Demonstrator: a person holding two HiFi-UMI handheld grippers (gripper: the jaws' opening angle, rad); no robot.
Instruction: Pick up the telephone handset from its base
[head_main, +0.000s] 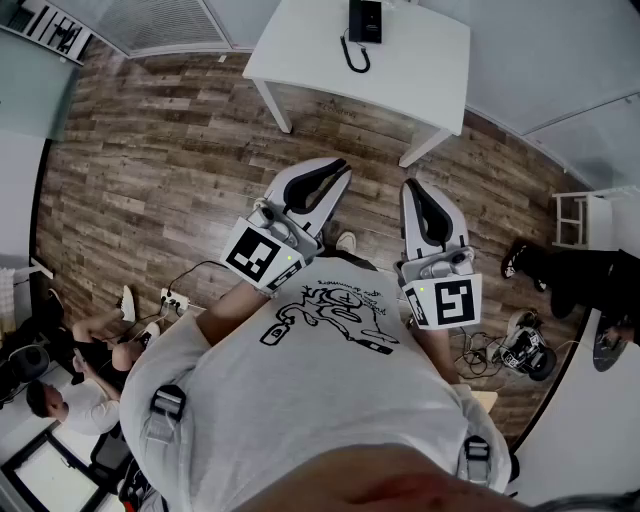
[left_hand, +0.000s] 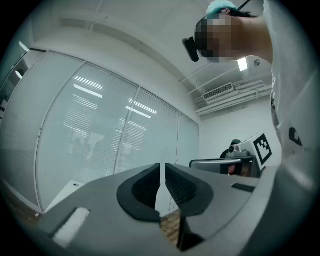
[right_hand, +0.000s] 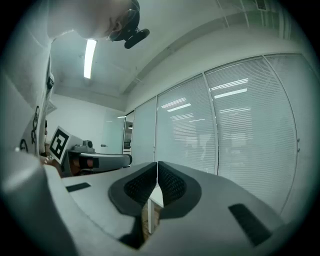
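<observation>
Black telephone handset (head_main: 365, 20) is lying lengthwise away from us at the white bench's (head_main: 300, 50) far edge; we are holding left claw (head_main: 338, 172) and right claw (head_main: 414, 190) pressed together, well short.

floor: wood planks (head_main: 180, 150) | table: white (head_main: 300, 45) | walls: glazed (left_hand: 165, 140), blinds (right_hand: 250, 130) | light: ceiling strip (right_hand: 90, 57), lit

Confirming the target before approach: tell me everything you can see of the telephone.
The telephone shows only in the head view, small and far ahead. It is a black, boxy, plastic-looking unit lying flat on the white table, towards the table's far side, and the picture's top edge cuts it off. A black cord loops from its near end onto the tabletop. At this size the handset cannot be told from the base. Only the table touches it.
</observation>
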